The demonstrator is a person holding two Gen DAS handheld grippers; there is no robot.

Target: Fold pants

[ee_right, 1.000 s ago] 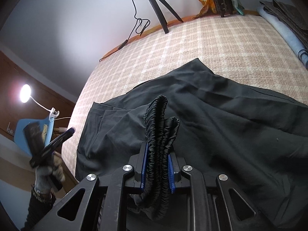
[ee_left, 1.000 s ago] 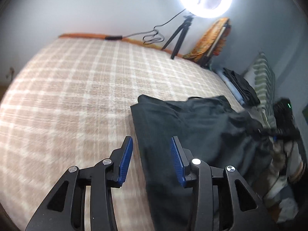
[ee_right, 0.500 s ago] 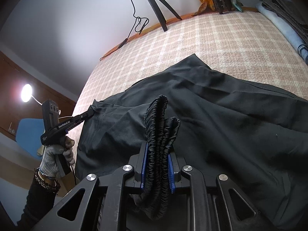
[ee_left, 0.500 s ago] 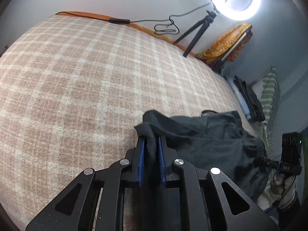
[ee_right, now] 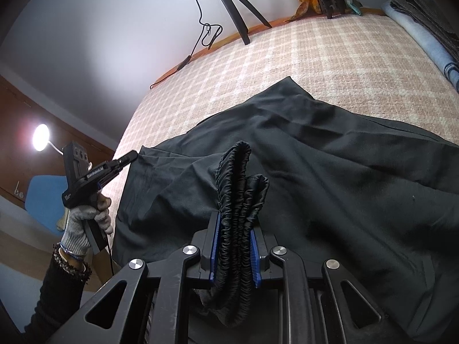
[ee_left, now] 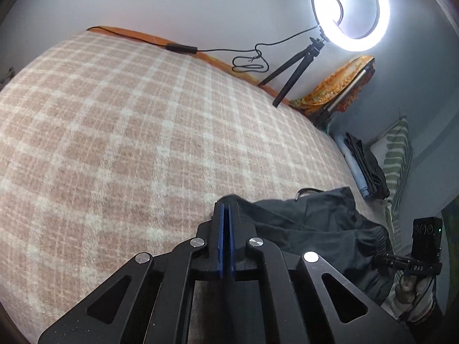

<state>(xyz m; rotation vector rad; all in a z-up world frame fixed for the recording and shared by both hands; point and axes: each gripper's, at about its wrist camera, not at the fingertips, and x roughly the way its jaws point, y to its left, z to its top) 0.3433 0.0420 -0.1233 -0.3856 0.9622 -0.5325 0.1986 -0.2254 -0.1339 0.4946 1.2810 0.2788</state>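
Since a second ago, the left gripper [ee_left: 225,215] has been brought to the pants [ee_right: 330,172] and its jaws closed on a corner of the black cloth at the garment's edge. Right gripper [ee_right: 235,246]: unchanged, clamped on the bunched elastic waistband [ee_right: 239,183]. Pants: spread loosely, rumpled, on the checked bedspread [ee_left: 129,143]. Ring light [ee_left: 351,11] and tripod noted at the far side. Progress, as judged: early; both ends gripped, no fold yet laid, all folding remaining.
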